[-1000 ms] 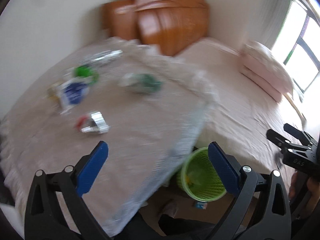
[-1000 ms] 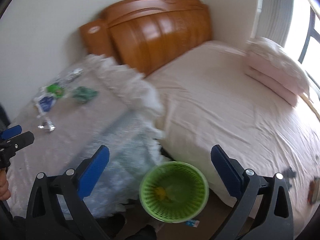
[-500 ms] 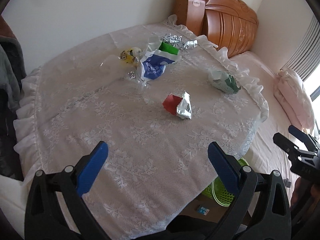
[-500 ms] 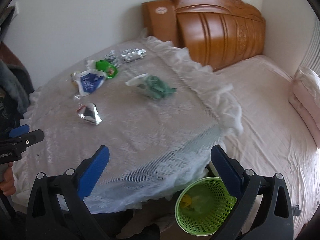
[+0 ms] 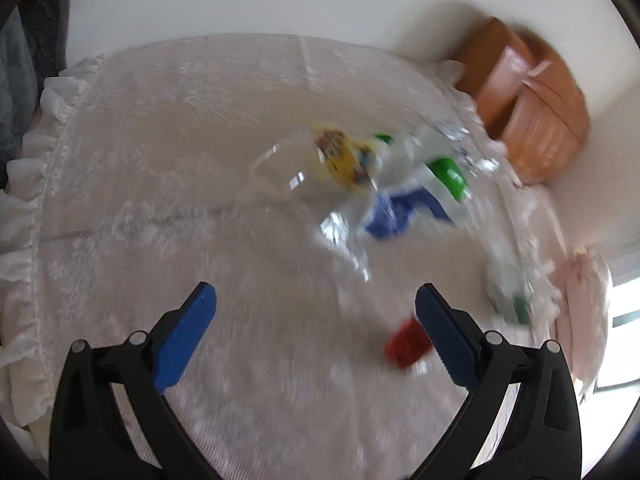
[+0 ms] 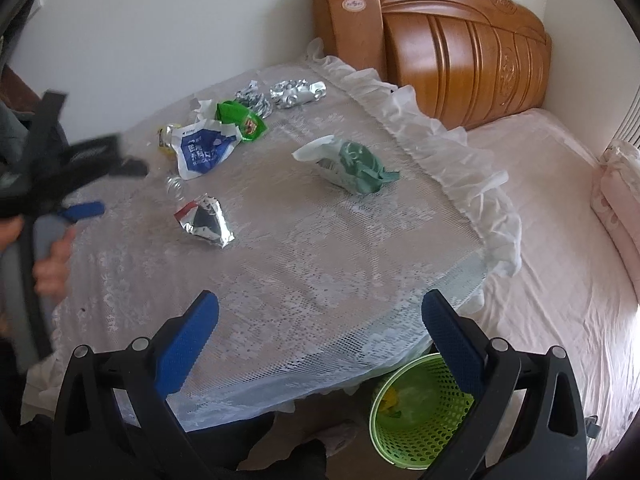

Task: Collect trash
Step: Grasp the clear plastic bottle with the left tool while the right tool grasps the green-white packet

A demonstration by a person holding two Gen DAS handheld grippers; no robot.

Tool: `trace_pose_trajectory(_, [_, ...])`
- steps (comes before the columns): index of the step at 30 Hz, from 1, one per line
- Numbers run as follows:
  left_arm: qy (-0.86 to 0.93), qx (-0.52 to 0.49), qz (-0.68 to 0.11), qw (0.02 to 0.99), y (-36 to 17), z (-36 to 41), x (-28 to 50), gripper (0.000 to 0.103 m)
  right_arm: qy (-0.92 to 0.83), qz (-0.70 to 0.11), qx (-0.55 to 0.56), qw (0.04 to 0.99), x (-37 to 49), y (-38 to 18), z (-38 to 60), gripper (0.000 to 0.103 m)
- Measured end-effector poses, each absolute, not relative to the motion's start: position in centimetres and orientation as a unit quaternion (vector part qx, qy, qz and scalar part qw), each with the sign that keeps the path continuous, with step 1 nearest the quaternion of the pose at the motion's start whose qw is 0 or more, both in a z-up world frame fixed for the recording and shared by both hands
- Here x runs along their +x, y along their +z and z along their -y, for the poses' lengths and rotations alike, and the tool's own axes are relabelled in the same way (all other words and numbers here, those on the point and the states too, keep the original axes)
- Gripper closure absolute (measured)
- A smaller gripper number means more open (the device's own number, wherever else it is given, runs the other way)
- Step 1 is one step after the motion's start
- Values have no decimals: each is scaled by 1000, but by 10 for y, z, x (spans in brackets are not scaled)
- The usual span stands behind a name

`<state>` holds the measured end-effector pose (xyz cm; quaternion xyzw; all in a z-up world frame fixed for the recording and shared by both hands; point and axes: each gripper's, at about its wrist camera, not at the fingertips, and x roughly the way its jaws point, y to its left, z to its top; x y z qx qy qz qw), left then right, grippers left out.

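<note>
Over the table (image 5: pixel 168 208) in the left wrist view, left gripper (image 5: pixel 316 312) is spread wide and empty; heavy blur could make it overshoot the red foil wrapper (image 5: pixel 406 346) beside its right finger. Right wrist view: right gripper (image 6: pixel 320 320) gapes empty near the table's front edge, with blue pouch (image 6: pixel 202 150), green wrapper (image 6: pixel 240 118) and teal bag (image 6: pixel 356 164) mid-table; light foil may slide off, missing the green bin (image 6: pixel 416 428) below.

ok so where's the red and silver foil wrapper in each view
Left wrist: red and silver foil wrapper, blurred, low and right, just beside the right blue finger of the left gripper.
Right wrist: left of centre on the lace tablecloth, at.
Shared landmark: blue and white pouch, farther back.
</note>
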<state>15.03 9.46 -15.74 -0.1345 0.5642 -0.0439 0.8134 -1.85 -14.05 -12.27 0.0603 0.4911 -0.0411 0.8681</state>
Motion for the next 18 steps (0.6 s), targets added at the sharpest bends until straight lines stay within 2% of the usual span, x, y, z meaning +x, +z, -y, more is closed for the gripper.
trace_pose_trajectory(4, [-2, -143, -571, 808, -173, -92, 178, 13, -41, -497, 65, 865, -15, -127, 137, 2])
trace_pose_trajectory(10, [14, -165, -576, 801, -192, -99, 199, 28, -40, -503, 78, 860, -7, -133, 133, 2])
trace_pose_trajectory(11, [13, -161, -577, 801, -194, -98, 200, 34, -39, -503, 77, 860, -4, -133, 132, 2])
trace_pose_trajectory(18, [-24, -144, -573, 806, -194, -101, 202, 34, -22, -496, 78, 865, 26, -130, 129, 2])
